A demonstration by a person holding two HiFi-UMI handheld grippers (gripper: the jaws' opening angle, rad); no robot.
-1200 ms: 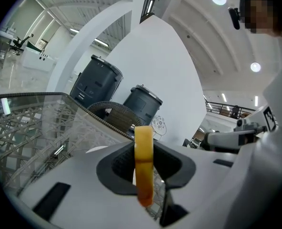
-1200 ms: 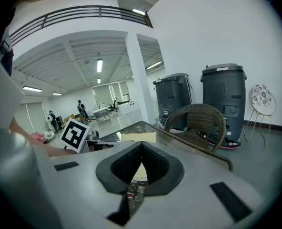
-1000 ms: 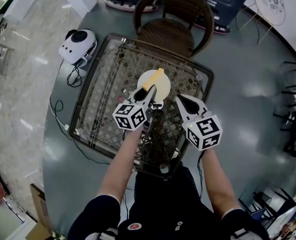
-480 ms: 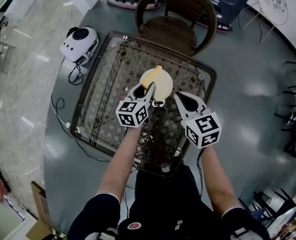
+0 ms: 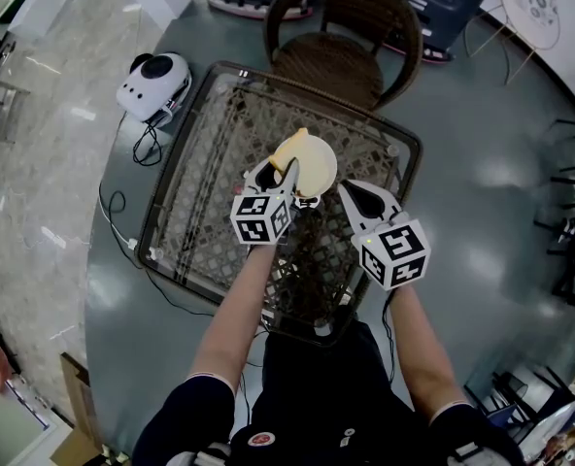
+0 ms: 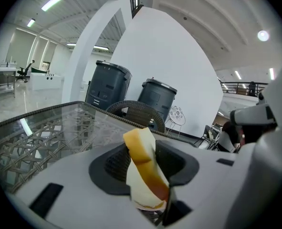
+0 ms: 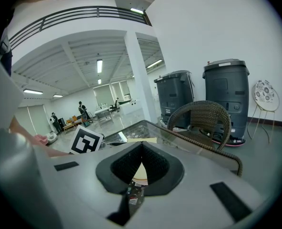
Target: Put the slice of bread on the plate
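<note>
The slice of bread, pale with a golden crust, leans over the left rim of the cream plate on the glass table. My left gripper is right behind it and its jaws are opening. In the left gripper view the bread stands tilted between the jaws, with dark pad showing on both sides of it. My right gripper hovers just right of the plate, shut and empty. A sliver of the plate shows past its jaws.
The plate sits on a glass-topped wicker table. A wicker chair stands at the table's far side. A white device with a cable lies on the floor at the left. Two grey bins stand beyond.
My left gripper has moved forward and down towards the plate, rolling a little, and its jaws stand wider. The bread now leans over the plate's left rim. The right gripper stayed put.
</note>
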